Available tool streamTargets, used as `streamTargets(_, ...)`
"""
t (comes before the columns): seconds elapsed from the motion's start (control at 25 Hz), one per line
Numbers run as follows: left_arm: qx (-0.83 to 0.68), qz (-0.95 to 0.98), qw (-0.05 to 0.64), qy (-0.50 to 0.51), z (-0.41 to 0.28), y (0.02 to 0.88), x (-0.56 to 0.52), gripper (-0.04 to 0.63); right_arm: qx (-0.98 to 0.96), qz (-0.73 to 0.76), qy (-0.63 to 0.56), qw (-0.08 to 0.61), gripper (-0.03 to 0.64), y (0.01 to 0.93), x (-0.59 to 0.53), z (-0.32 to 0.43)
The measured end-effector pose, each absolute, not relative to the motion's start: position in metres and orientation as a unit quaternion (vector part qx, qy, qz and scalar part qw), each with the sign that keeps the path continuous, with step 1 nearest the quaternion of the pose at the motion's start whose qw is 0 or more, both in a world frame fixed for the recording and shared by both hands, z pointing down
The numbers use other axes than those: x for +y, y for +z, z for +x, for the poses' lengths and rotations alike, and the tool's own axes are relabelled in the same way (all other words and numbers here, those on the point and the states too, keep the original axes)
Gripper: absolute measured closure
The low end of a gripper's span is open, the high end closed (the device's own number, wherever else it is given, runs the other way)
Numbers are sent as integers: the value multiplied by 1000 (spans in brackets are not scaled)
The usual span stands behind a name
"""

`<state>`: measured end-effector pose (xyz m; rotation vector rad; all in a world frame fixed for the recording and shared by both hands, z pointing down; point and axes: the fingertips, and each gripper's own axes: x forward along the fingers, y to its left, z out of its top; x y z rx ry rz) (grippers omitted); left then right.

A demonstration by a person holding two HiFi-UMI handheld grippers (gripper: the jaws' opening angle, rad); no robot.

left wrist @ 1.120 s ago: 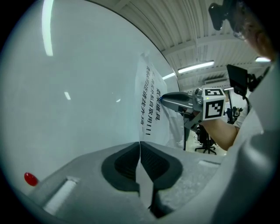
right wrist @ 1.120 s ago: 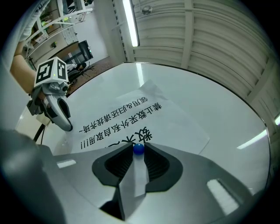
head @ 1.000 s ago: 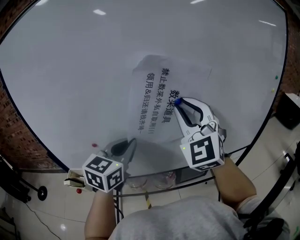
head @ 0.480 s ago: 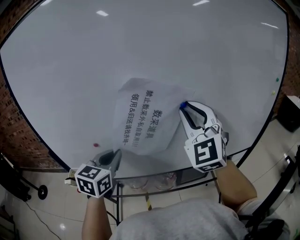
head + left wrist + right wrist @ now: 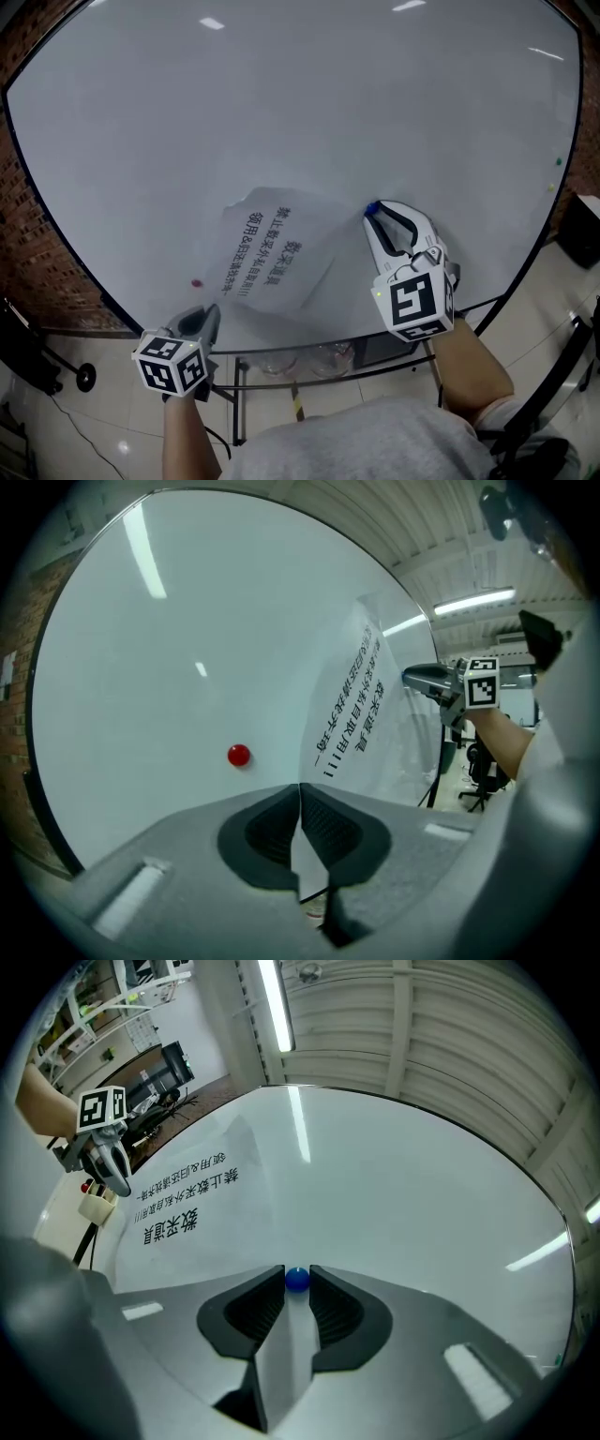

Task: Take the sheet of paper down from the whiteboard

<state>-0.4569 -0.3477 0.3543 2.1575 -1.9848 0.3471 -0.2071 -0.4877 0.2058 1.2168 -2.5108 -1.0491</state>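
A white sheet of paper (image 5: pixel 272 251) with black print hangs slanted in front of the whiteboard (image 5: pixel 281 103). My left gripper (image 5: pixel 208 315) is shut on its lower corner, low at the left. In the left gripper view the sheet (image 5: pixel 375 705) runs up and to the right from between the closed jaws of that gripper (image 5: pixel 300 791). My right gripper (image 5: pixel 373 214) is shut on a small blue magnet (image 5: pixel 372 207), right of the sheet and apart from it. That magnet (image 5: pixel 297 1280) sits between the fingertips, close to the board. The sheet (image 5: pixel 187 1194) shows at the left in the right gripper view.
A red magnet (image 5: pixel 196 282) sticks to the board left of the sheet. Under the board runs a ledge on a stand with glass jars (image 5: pixel 328 357). A brick wall (image 5: pixel 23 244) flanks the board's left. Tiled floor lies below.
My left gripper has moved down and to the left with the sheet's corner. The sheet has slid out from under the blue magnet and dropped lower left. The right gripper has barely moved.
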Motion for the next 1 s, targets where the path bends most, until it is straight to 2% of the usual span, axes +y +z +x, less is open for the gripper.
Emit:
streamTargets(0.24, -675, 723, 97, 116, -464, 352, -341, 592, -837, 406, -355, 86, 532, 208, -490, -209)
streamTargets(0.44, -665, 732, 89, 121, -453, 353, -343, 592, -841, 404, -351, 79, 445, 212, -484, -209)
streamTargets(0.52, -657, 739, 86, 118, -450, 353, -343, 592, -840, 406, -353, 68, 446, 212, -474, -211)
streamTargets(0.64, -638, 758, 85, 106, -443, 352, -345, 592, -847, 398, -349, 54, 492, 211, -457, -214)
streamTargets(0.76, -623, 772, 89, 94, -437, 359, -346, 592, -867, 387, -310, 54, 590, 232, -444, -214)
streamTargets(0.84, -612, 782, 88, 84, -431, 364, -346, 592, -878, 383, -277, 70, 614, 256, -438, -214)
streamTargets(1.0, -595, 797, 81, 70, -415, 369, -341, 591, -910, 348, -180, 135, 615, 316, -425, -220)
